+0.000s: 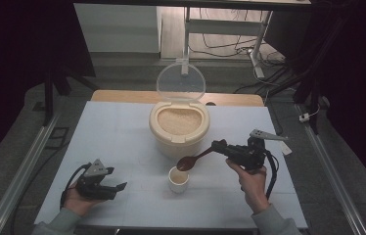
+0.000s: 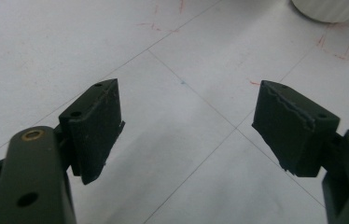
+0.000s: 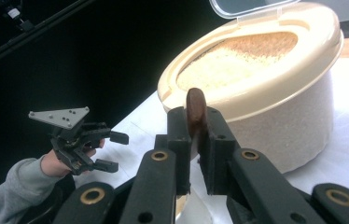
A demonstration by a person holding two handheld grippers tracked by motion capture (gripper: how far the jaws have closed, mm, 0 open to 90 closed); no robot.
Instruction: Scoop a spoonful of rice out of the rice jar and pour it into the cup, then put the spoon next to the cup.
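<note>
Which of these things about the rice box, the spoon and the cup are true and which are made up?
1. The right gripper holds the wooden spoon. True.
2. The rice container has its lid shut. False: the clear lid stands open.
3. The left gripper holds the cup. False: its jaws are open and empty.
4. The spoon's bowl is above the cup. True.

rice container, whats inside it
The rice container, with its clear lid flipped up, holds pale rice grains nearly to the rim. How deep the rice goes is hidden by its walls.
</note>
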